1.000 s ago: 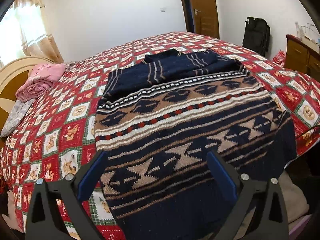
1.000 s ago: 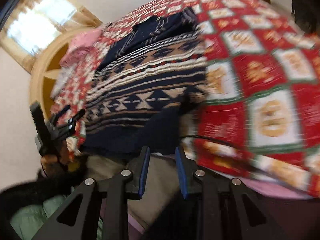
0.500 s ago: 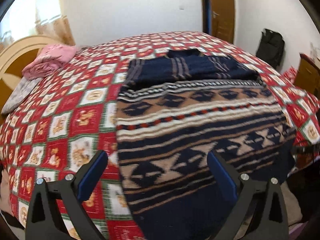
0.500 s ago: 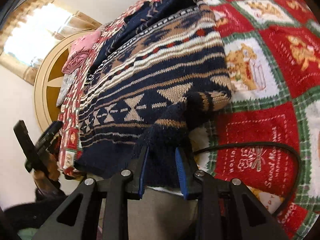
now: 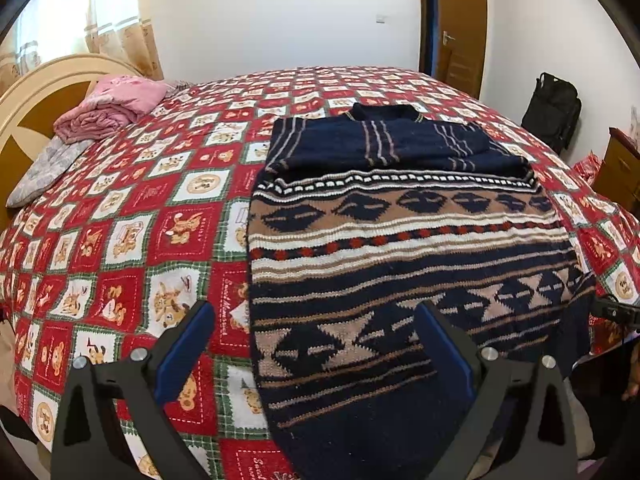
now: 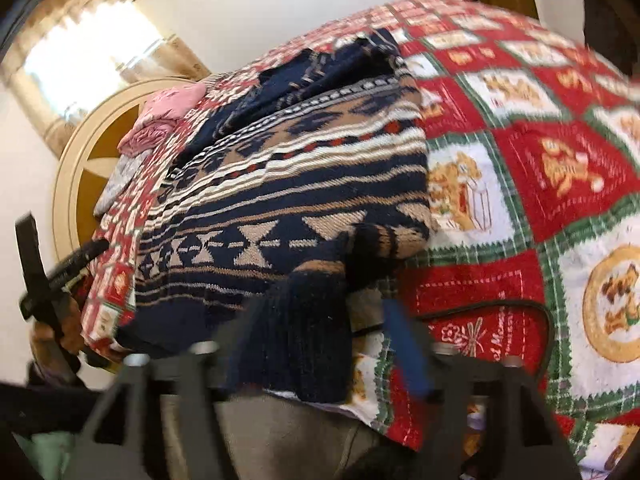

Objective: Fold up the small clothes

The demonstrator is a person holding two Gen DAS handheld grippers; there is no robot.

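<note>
A navy, tan and white patterned knit sweater (image 5: 400,248) lies flat on the bed, sleeves folded across its upper part, hem hanging over the near edge. My left gripper (image 5: 316,344) is open, jaws wide, hovering above the sweater's lower left corner. In the right wrist view the sweater (image 6: 288,184) shows from its right side. My right gripper (image 6: 320,344) is open, its fingers on either side of the sweater's hanging lower right corner; the view is blurred. The left gripper (image 6: 52,276) shows at far left in that view.
A red, green and white patchwork quilt (image 5: 132,240) covers the bed. Folded pink clothes (image 5: 112,106) and a grey cloth (image 5: 48,168) lie near the headboard (image 5: 36,100). A black bag (image 5: 554,108) and wooden dresser (image 5: 620,172) stand right. A black cable (image 6: 500,308) lies on the quilt.
My right gripper has opened; its jaws were nearly shut at the sweater's corner before. The left gripper has shifted left towards the sweater's left edge, staying open.
</note>
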